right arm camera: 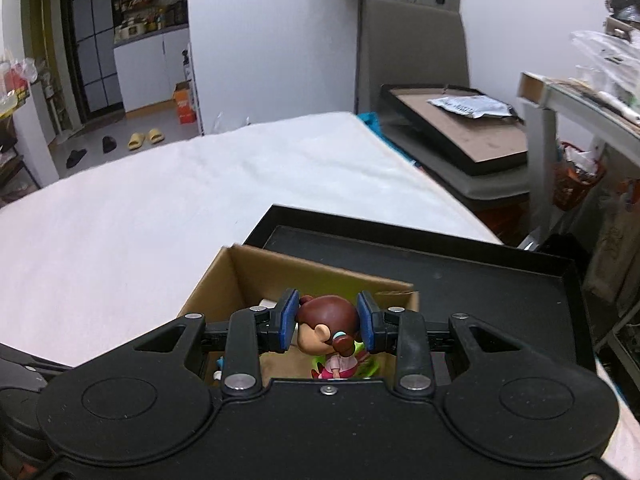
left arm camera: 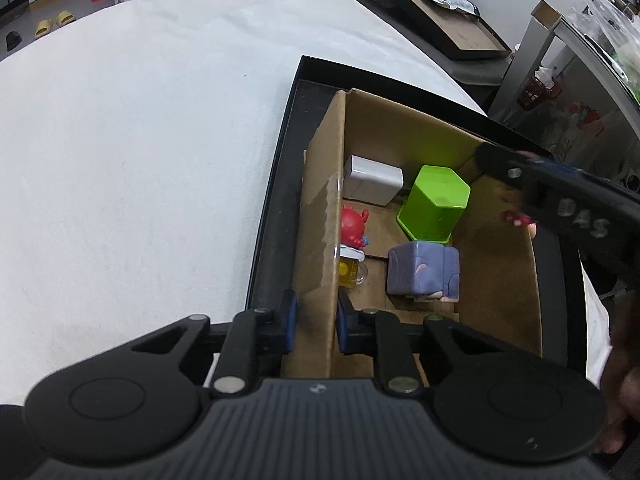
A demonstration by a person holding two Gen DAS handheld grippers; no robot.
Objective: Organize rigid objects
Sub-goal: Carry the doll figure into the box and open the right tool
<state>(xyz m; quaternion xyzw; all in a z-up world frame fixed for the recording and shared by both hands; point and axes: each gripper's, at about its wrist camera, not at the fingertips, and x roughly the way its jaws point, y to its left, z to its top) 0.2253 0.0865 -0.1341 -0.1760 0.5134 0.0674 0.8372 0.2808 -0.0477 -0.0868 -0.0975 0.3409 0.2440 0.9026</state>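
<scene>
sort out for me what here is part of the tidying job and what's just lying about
Part of the job:
brown cardboard box
brown-haired girl figurine
green plastic cup
purple block toy
white rectangular charger
red round figurine
black shallow tray

Lying about:
yellow slippers
orange carton
grey chair

walls white | chair (right arm camera: 414, 52) grey, against wall | doorway (right arm camera: 94, 52) dark-framed | yellow slippers (right arm camera: 146, 138) on floor
</scene>
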